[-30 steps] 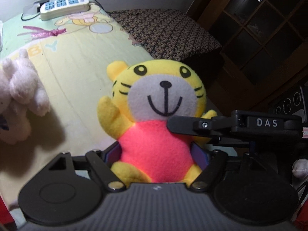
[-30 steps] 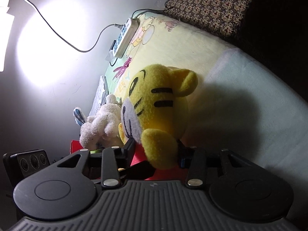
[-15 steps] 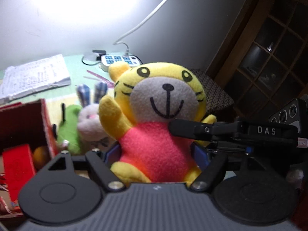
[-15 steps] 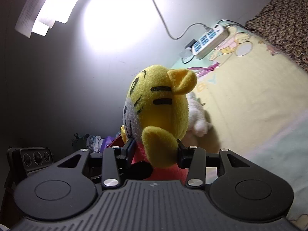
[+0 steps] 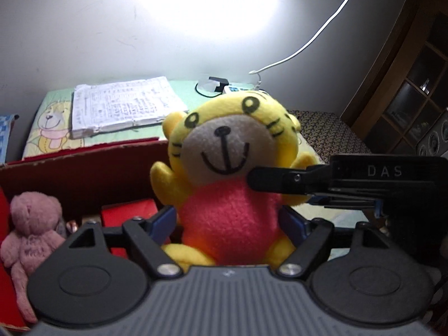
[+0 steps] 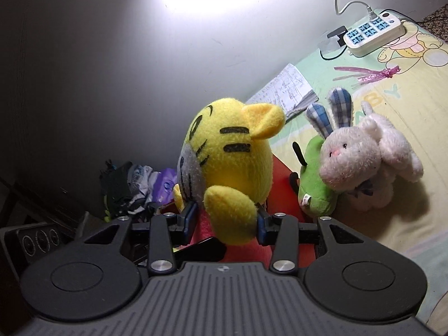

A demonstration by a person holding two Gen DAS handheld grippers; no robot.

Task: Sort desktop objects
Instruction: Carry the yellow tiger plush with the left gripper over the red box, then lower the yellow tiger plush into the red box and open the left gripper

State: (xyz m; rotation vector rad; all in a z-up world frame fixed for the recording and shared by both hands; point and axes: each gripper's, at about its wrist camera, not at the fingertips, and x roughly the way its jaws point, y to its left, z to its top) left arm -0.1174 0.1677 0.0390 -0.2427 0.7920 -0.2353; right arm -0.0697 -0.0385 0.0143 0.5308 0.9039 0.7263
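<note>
A yellow tiger plush [image 5: 229, 168] with a pink belly is held by both grippers. My left gripper [image 5: 228, 222] is shut on its body from the front. My right gripper [image 6: 225, 221] is shut on its side and arm; the plush [image 6: 229, 154] shows in profile there. The right gripper's finger [image 5: 280, 180] crosses in front of the plush's chest in the left wrist view. The plush hangs over the edge of a red cardboard box [image 5: 84, 168]. A pink bear plush [image 5: 30, 224] lies in the box at the left.
A white rabbit plush [image 6: 364, 156] and a green plush [image 6: 316, 184] lie on the yellow-green cloth beside the box. A paper stack [image 5: 120, 106] and a power strip [image 6: 372, 32] sit near the wall. A pile of clothes [image 6: 131, 184] lies below at the left.
Both grippers carried the tiger plush left from over the cloth to the red box. The box interior and the pink bear came into view.
</note>
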